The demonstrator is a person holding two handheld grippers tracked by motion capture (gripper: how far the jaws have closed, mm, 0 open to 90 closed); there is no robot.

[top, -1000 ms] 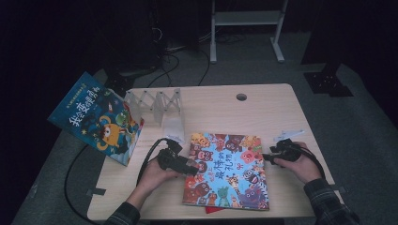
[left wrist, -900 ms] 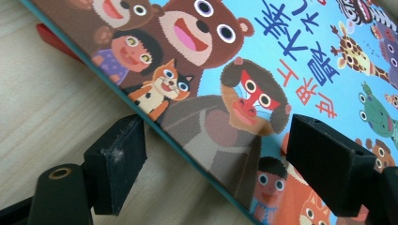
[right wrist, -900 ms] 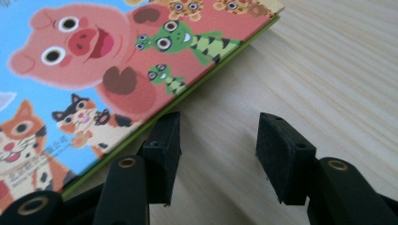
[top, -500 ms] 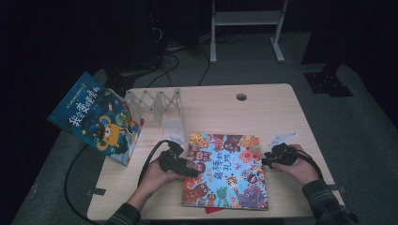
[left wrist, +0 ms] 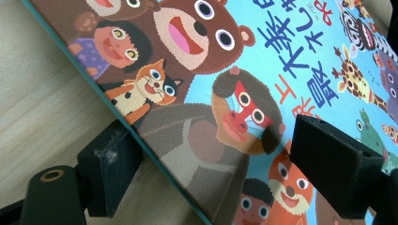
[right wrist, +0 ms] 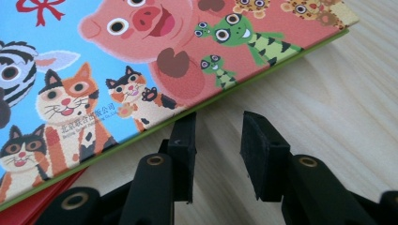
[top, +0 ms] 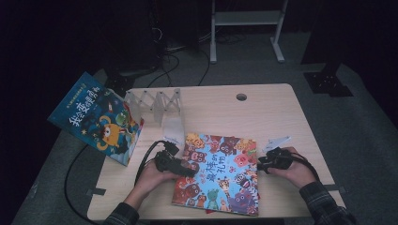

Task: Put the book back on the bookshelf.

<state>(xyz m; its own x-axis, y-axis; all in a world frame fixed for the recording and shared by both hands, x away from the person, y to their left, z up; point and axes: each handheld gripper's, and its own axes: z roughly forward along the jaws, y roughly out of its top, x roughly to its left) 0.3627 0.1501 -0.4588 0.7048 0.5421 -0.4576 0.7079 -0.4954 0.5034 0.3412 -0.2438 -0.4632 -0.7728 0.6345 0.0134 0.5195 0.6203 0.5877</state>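
High view shows my flat, colourful cartoon-animal picture book (top: 218,173) lying on the pale wooden table (top: 263,117). My left gripper (top: 190,171) straddles its left edge with jaws wide apart, not pressing. My right gripper (top: 261,165) sits at its right edge, jaws just narrowed, empty, a small gap left.

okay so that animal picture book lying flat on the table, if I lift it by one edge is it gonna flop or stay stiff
The picture book probably stays fairly stiff: the right gripper view shows a thick board-like cover edge. It looks large and flat, so a one-edge grip may let it sag or swing. Its glossy cover could slip between the pads.
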